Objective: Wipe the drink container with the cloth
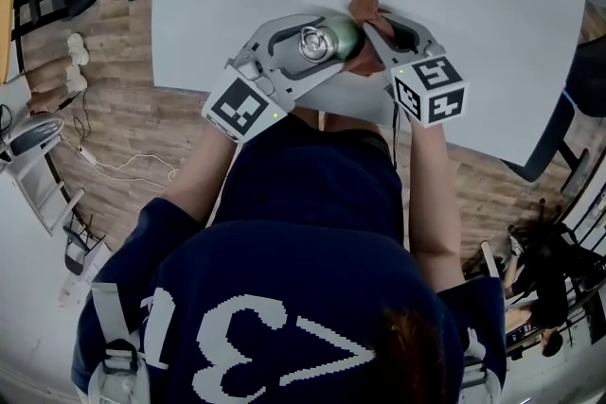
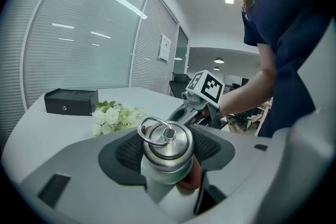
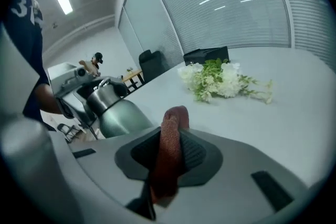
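Left gripper (image 2: 167,153) jaws clamp the drink bottle (image 1: 322,43) just below its cap, upright, at the table's (image 1: 492,33) near edge. Bottle: grey-green body, steel cap with ring handle. Right gripper (image 3: 169,157) jaws stand narrow, pinching a rust-brown cloth (image 3: 171,144) that touches the bottle's side.

Large white figures are printed on the person's navy shirt (image 1: 312,222), seen from above in the head view. There is a 3 (image 1: 237,343) beside what looks like a 1 (image 1: 163,322), then an angular mark that cannot be read for sure. The right gripper view catches a white 3 on the shirt at its top left corner. In the left gripper view a white notice (image 2: 165,48) hangs on the wall, its print too small to read. The left cube (image 1: 242,107) and the right cube (image 1: 431,90) bear black-and-white square code patterns, with no letters or numbers.
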A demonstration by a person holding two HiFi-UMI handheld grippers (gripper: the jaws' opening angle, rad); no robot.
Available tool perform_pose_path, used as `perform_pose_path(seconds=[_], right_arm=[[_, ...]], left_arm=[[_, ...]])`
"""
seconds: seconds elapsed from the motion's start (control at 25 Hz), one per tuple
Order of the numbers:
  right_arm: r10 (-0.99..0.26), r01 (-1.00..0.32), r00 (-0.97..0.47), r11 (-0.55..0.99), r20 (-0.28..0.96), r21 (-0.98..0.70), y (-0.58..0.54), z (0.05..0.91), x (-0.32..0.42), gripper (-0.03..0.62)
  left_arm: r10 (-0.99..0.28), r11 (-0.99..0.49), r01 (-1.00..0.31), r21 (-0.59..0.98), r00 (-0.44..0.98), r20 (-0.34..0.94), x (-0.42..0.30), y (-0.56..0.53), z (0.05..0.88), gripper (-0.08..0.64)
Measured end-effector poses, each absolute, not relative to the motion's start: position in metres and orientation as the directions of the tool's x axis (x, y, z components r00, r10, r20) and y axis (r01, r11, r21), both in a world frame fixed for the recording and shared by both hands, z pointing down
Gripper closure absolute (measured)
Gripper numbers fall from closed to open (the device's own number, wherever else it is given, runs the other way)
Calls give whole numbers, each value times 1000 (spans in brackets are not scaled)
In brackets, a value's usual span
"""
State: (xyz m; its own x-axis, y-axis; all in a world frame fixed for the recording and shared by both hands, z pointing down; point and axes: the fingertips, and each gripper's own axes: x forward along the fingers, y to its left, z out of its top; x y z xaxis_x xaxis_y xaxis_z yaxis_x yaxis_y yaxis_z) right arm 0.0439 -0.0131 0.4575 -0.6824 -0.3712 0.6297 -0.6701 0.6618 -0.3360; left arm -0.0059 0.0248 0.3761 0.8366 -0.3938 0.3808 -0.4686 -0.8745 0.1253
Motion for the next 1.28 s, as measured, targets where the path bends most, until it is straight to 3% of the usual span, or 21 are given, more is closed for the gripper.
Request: perform_pose_path(seconds=[0.36,0.48,0.68,0.88,0.96,1.04,1.16,1.28], right_arm=[[-434,-749,-563,627,703,-213,-14,465,84,469],[-442,-754,-568,619,694,-223,-15,455,89,392],[-530,-774,-598,578,601,-260,-30,411,97,382],[-674,-805,-592,527,442,-274,-50,353,103,383],[-758,-819,-572,509,313,-263,-58,313,107,466],[-812,-830,-549,501,197,-246,-63,275,110,547],[-838,-831,-537,505,100,-233,-65,233,108,565],[-848,-833,-527,506,45,-222,-62,201,106,568]], left_arm=[[-380,-891,-445,91,841,384,17,17,376,290],[-384,-889,-450,89,836,393,18,15,376,290],[-390,-889,-449,89,845,367,21,10,366,290],[-440,-874,-474,106,865,241,18,-3,329,290],[-499,-843,-519,141,853,152,6,-15,298,291],[-558,-813,-565,140,825,88,-10,-28,272,353],[-626,-775,-626,88,779,27,-33,-45,243,511],[-670,-740,-670,63,742,11,-49,-52,223,541]])
